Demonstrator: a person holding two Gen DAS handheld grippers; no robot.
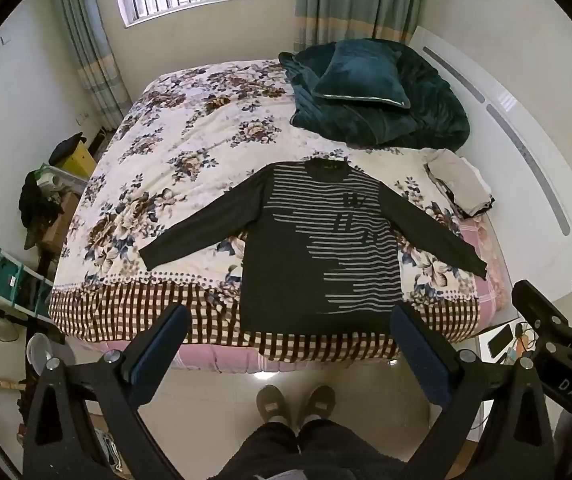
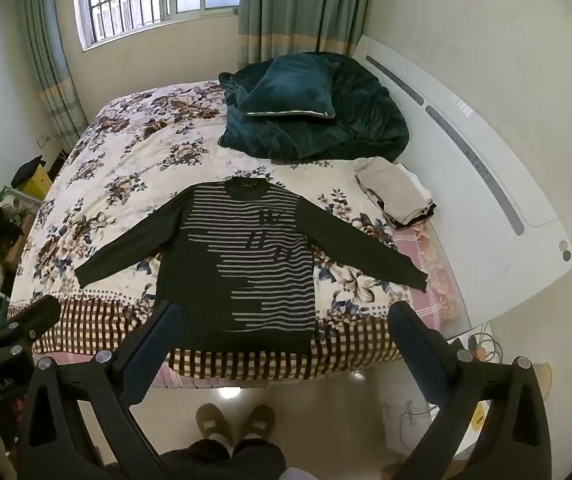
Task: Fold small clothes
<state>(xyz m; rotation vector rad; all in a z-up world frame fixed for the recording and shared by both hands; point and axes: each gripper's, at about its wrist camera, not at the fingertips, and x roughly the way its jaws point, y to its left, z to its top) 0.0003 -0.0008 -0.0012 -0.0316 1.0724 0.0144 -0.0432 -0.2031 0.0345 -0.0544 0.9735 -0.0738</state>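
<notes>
Hovering over a spread sweater, nothing gripped yet.
Left gripper and right gripper both gape empty, sweater flat on the bed ahead, below. Best to pinch a sleeve cuff cleanly, fold inward without dragging the body.

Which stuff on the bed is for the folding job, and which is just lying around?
For the job:
- striped sweater, spread flat with sleeves out
- left gripper, jaws open
- right gripper, jaws open

Just lying about:
- teal pillow on the teal blanket
- stack of folded clothes, perhaps done earlier
- floral bedspread underneath
</notes>
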